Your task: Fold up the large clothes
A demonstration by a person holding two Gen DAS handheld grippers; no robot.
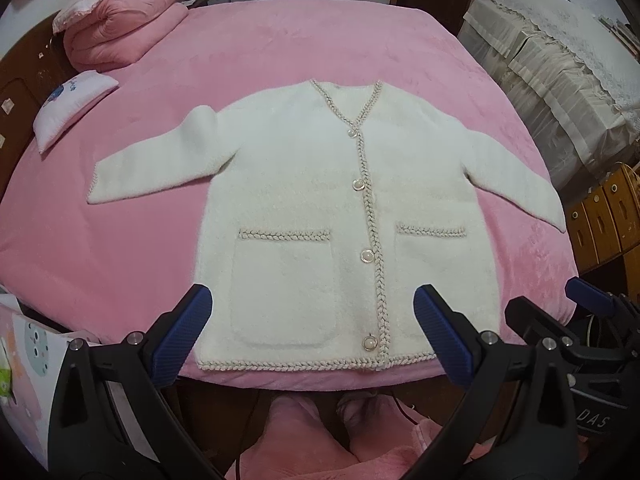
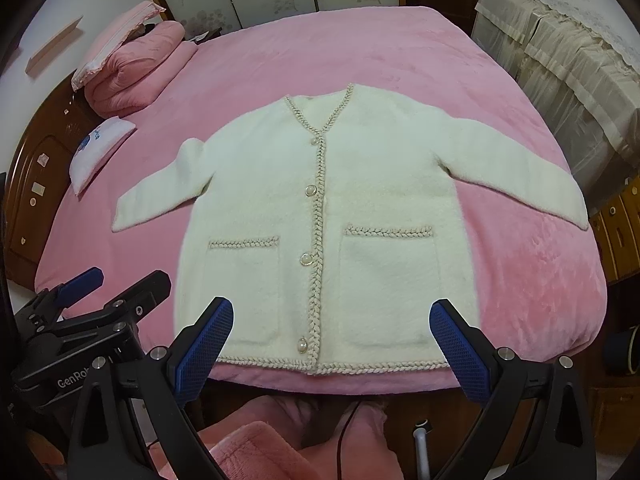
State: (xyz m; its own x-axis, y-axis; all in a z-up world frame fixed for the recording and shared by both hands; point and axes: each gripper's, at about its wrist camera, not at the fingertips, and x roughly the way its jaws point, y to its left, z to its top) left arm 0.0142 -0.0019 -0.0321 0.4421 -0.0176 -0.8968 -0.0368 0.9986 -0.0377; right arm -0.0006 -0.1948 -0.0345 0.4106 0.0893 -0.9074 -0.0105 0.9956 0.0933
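Observation:
A white fluffy cardigan [image 1: 304,184] with braided pink trim, pearl buttons and two front pockets lies flat and buttoned on the pink bed [image 1: 280,52], both sleeves spread out to the sides. It also shows in the right wrist view [image 2: 360,184]. My left gripper [image 1: 312,320] is open and empty, held above the cardigan's hem near the bed's front edge. My right gripper [image 2: 332,332] is open and empty, also over the hem. Each gripper shows at the edge of the other's view: the right gripper [image 1: 560,312] and the left gripper [image 2: 116,284].
A folded pink quilt with a pillow [image 1: 120,28] and a small white pillow [image 1: 68,108] sit at the bed's far left. Covered furniture [image 1: 560,64] stands on the right, wooden drawers [image 1: 604,216] beside it. A wooden headboard [image 2: 36,184] is on the left.

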